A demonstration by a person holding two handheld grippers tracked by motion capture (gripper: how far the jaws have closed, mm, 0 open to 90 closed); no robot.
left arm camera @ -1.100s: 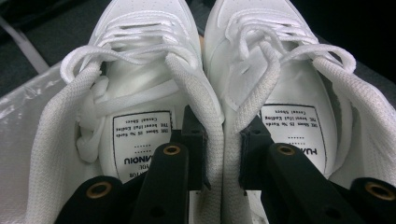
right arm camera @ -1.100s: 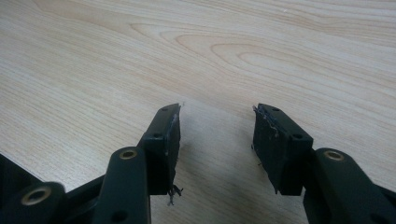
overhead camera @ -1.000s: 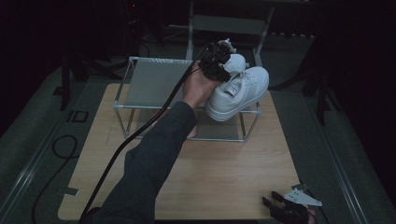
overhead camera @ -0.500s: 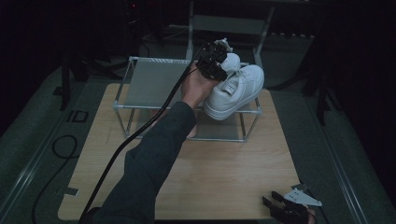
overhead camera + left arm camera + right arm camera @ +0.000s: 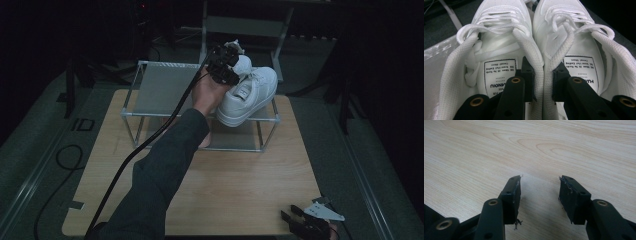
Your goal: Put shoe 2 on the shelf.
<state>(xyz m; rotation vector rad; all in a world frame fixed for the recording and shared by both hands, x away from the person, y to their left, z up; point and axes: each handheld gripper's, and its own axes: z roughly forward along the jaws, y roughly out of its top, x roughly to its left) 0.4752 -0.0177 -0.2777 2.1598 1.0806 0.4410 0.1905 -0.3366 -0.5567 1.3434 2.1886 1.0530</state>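
Note:
A pair of white sneakers (image 5: 250,95) is over the right part of a metal shelf rack (image 5: 150,114), heels toward me and reaching past its front rail. My left gripper (image 5: 231,74) is shut on the pair. In the left gripper view one jaw reaches into the left shoe (image 5: 499,30) and the other into the right shoe (image 5: 579,32), and the left gripper (image 5: 543,72) pinches their two touching collars together. My right gripper (image 5: 289,216) rests low at the table's near right edge. The right gripper (image 5: 540,187) is open with only bare wood between its pads.
The rack stands at the back of a light wooden tabletop (image 5: 240,185), with a mesh top shelf (image 5: 160,85) and a lower level. A black cable (image 5: 150,140) trails from the left gripper along the sleeve. Dark stands and floor surround the table.
The left gripper and the sneakers have shifted slightly to the left over the rack. The right gripper has stayed where it was.

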